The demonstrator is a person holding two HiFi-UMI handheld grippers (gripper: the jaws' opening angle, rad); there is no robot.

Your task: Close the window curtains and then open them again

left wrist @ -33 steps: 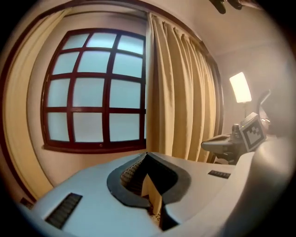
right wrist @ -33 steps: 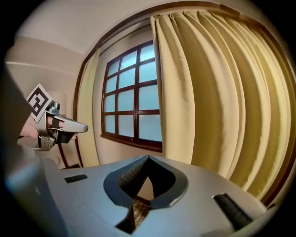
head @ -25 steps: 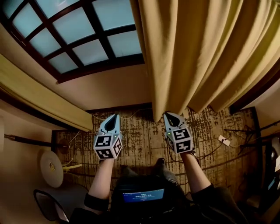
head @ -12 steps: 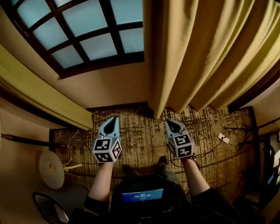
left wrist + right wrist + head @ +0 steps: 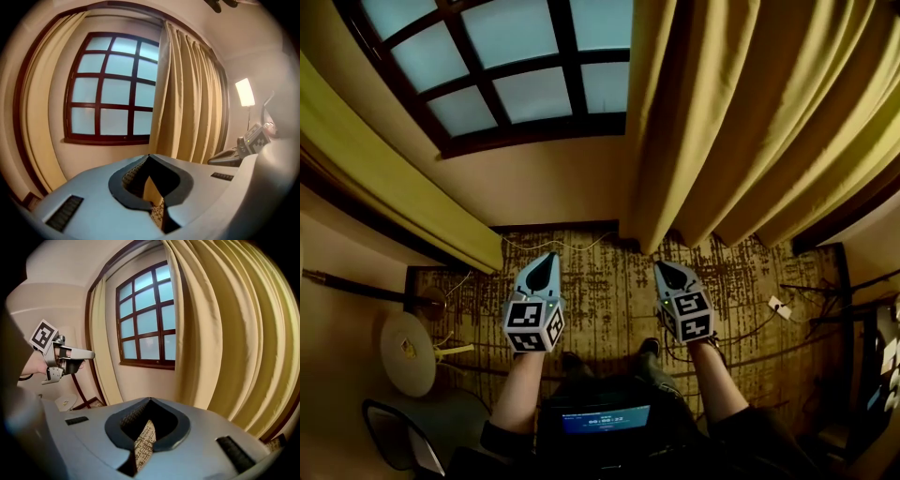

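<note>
Curtains hang drawn back on both sides: the right curtain [image 5: 741,122] falls in deep gold folds to the carpet [image 5: 600,300], and the left curtain [image 5: 384,187] is bunched against the wall, so the window [image 5: 525,66] between them is uncovered. Compared with a second ago, the window and the right curtain's leading edge have slid rightward in the head view and the left curtain fills more of the frame. Both hands have drifted slightly lower over the carpet, side by side. The left gripper [image 5: 547,259] points toward the wall below the sill, its fingers [image 5: 120,190] closed together on nothing. The right gripper [image 5: 661,268] sits just beside the right curtain's hem, its fingers [image 5: 113,432] likewise together and empty. It seems to stop just short of the cloth, though the head view is too steep to be sure. Since neither panel is gripped, this shift looks like lining up on the window, with no pull under way
</note>
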